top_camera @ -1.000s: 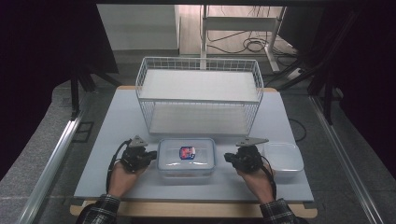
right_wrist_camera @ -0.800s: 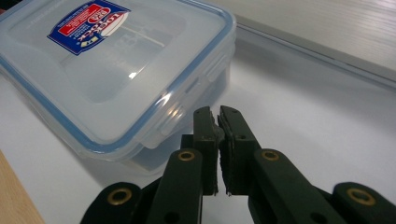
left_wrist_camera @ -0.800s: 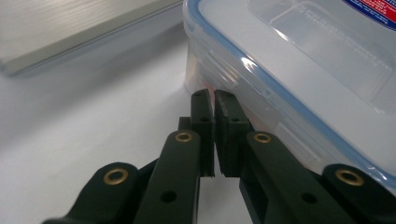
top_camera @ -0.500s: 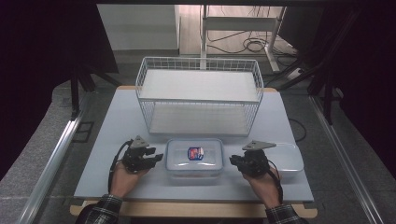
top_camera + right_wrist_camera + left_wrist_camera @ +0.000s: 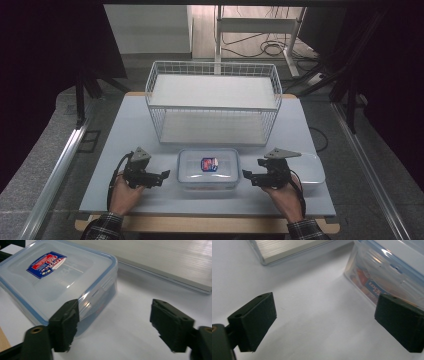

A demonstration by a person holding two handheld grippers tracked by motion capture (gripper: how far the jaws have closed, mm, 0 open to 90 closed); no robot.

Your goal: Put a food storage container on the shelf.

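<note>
1. Flanking the box [image 5: 208,169], the left gripper [image 5: 161,176] and right gripper [image 5: 248,175] are held just apart from its short ends, on the table [image 5: 125,130].
2. Both grippers' jaws are spread wide, and nothing is held in either.
3. The box, lid on, is seen near the table's front edge, just before the wire basket [image 5: 212,102]; a loose lid [image 5: 310,167] lies to its right.
4. An approach step is judged to be in hand, with no grasp made yet.
5. For the next move, each gripper would likely need to be brought onto a box end and closed.
</note>
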